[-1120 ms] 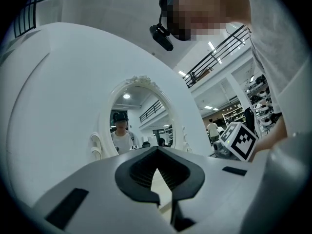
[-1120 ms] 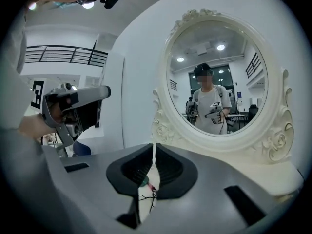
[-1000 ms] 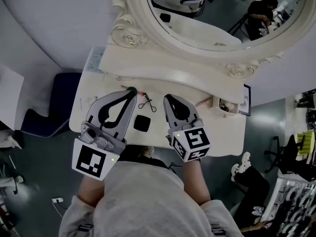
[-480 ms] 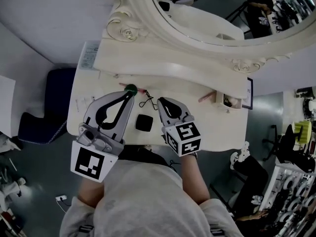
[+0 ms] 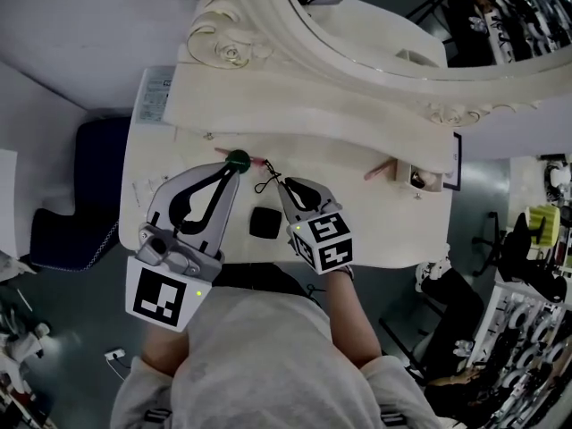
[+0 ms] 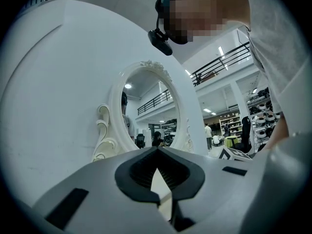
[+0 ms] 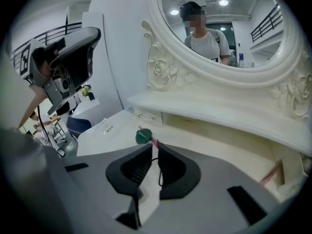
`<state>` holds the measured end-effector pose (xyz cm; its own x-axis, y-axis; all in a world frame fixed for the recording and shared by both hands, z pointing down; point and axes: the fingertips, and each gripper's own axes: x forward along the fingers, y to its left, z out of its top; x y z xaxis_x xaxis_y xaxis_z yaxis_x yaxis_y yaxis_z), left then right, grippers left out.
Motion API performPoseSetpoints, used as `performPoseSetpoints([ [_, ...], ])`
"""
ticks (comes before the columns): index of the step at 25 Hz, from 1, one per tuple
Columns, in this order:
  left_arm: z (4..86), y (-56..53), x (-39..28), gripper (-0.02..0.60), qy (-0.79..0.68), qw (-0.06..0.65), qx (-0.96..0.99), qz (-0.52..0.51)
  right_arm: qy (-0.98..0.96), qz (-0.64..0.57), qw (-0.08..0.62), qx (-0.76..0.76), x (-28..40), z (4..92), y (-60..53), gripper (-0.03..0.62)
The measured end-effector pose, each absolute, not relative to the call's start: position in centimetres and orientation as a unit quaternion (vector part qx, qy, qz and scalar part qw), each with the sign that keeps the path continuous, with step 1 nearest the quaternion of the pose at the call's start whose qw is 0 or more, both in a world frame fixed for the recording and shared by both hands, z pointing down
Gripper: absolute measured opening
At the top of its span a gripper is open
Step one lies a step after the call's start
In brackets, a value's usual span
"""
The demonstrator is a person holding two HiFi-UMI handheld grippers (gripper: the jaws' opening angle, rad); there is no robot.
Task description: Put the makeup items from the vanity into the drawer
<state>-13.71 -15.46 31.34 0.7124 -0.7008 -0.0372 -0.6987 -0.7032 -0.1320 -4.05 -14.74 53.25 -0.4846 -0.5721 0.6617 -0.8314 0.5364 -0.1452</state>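
Right gripper point(image 7: 152, 149) low over the vanity top point(image 5: 357, 226), jaws pinched to a narrow slit with the eyelash curler point(image 7: 159, 173) wire showing in that gap. The black compact point(image 5: 263, 222) sits just to its left, and beyond that the left gripper point(image 6: 156, 151) has its tips touching, holding nothing. The risk: that wire looks thin, so a squeeze off line could flick it away or knock the green-topped brush point(image 7: 143, 136) just past the tips, while the pink stick point(image 5: 379, 170) lies well off right beside what looks like the small open drawer point(image 5: 414, 179).
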Motion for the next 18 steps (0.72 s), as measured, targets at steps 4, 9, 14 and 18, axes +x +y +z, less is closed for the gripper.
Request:
performPoseSetpoints([
  [4, 32.1, -16.2, -14.1, 0.011, 0.379, 0.059, -0.924, -0.008, -0.819, 0.245, 0.303, 0.421, -3.8, 55.1, -14.9, 0.029],
  [9, 33.0, -16.9, -14.7, 0.011, 0.382, 0.046, -0.923, -0.008, -0.808, 0.252, 0.336, 0.414, -3.9, 57.2, -14.7, 0.098],
  [14, 33.5, -17.4, -15.0, 0.011, 0.383, 0.041, -0.923, -0.01, -0.8, 0.241, 0.364, 0.41, -4.2, 58.3, -15.1, 0.098],
  [18, 33.8, -17.5, -15.5, 0.011, 0.386, 0.037, -0.922, -0.012, -0.793, 0.24, 0.385, 0.407, -4.2, 59.5, -15.1, 0.098],
])
